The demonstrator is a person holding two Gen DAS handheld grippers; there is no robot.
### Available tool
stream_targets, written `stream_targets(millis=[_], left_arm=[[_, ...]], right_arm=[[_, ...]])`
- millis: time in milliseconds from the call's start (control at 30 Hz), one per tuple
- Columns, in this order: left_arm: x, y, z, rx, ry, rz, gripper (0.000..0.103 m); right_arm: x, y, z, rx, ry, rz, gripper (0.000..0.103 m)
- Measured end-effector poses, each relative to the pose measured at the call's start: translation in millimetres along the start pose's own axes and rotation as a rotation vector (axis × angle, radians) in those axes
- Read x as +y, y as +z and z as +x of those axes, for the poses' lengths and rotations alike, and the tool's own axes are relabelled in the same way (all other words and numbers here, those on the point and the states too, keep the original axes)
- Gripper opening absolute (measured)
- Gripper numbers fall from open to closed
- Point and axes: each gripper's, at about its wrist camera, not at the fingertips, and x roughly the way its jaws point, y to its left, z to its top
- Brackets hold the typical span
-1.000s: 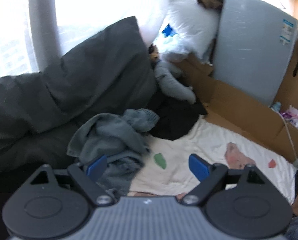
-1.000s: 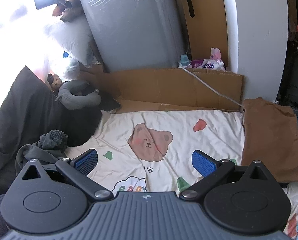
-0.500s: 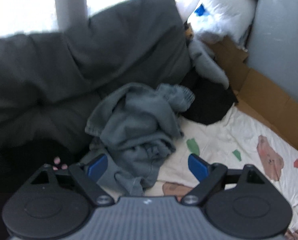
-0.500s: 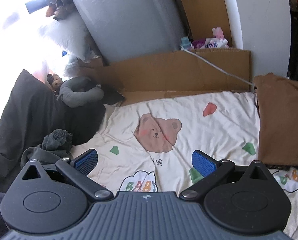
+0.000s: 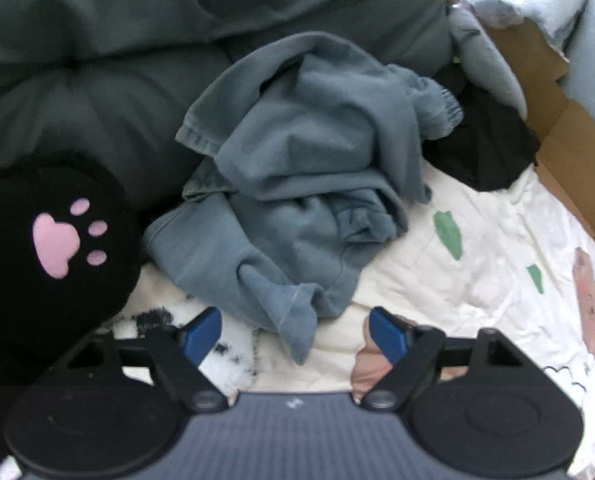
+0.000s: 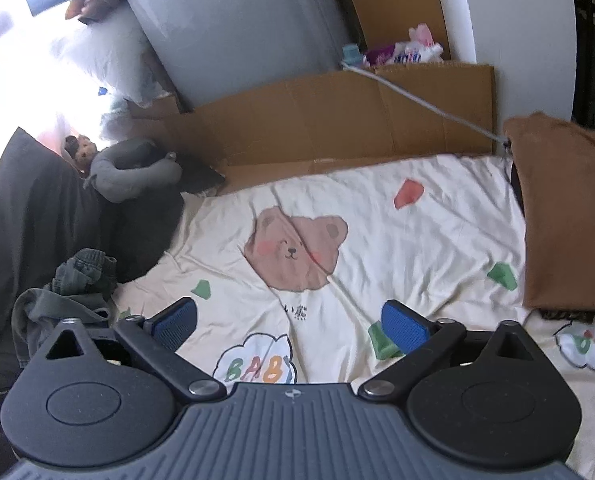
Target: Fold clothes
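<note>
A crumpled blue-grey garment (image 5: 297, 184) lies in a heap on the cream bear-print sheet (image 5: 497, 248), against a dark grey duvet. My left gripper (image 5: 295, 334) is open, its blue pads on either side of the garment's lowest corner, just above it. In the right wrist view the same garment (image 6: 65, 292) shows at the far left. My right gripper (image 6: 289, 322) is open and empty over the sheet (image 6: 377, 208). A folded brown garment (image 6: 569, 216) lies at the sheet's right edge.
A black cushion with a pink paw print (image 5: 57, 240) lies left of the heap. A dark grey duvet (image 5: 177, 40) is behind it, a black cloth (image 5: 485, 148) to its right. Cardboard (image 6: 337, 112), a grey neck pillow (image 6: 133, 172) and a grey panel (image 6: 237, 20) line the far side.
My left gripper has swung left and down toward the blue-grey heap, which now fills the view. My right gripper has tilted slightly over the sheet.
</note>
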Motion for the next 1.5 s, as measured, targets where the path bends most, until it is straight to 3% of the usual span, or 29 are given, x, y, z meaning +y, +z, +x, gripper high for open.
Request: stream_targets(millis=[233, 433, 533, 600, 667, 800, 1067, 1333, 1500], left_arm=[[-2.1, -5.6, 29.9, 0.010, -0.008, -0.001, 0.081], [-0.7, -5.7, 52.9, 0.037, 0.016, -0.020, 0.067], [2.0, -8.8, 67.0, 0.048, 0.041, -0.038, 0.056], [4.6, -10.4, 73.6, 0.052, 0.036, -0.040, 0.034], [4.7, -11.1, 77.2, 0.066, 0.011, -0.038, 0.021], [-0.2, -7.3, 69.3, 0.032, -0.008, 0.007, 0.010], [-22.9, 0.4, 42.8, 0.000, -0.116, 0.105, 0.007], [-57.7, 6.7, 6.7, -0.005, -0.300, 0.189, 0.007], [-87.5, 6.1, -15.5, -0.027, -0.378, 0.229, 0.007]], right_arm=[[6.5, -12.0, 20.5, -0.035, -0.020, -0.027, 0.099], [14.7, -23.8, 46.8, 0.000, 0.006, -0.078, 0.099], [18.3, -31.5, 59.6, 0.023, 0.007, -0.088, 0.099], [23.3, -35.9, 65.3, 0.035, 0.009, -0.104, 0.099], [29.2, -40.2, 69.9, 0.040, 0.009, -0.125, 0.099], [44.8, -47.9, 75.9, 0.055, 0.044, -0.183, 0.099], [62.2, -56.9, 80.5, 0.105, 0.131, -0.207, 0.099], [74.0, -63.4, 78.3, 0.133, 0.188, -0.228, 0.099], [87.8, -69.3, 74.9, 0.148, 0.221, -0.271, 0.099]])
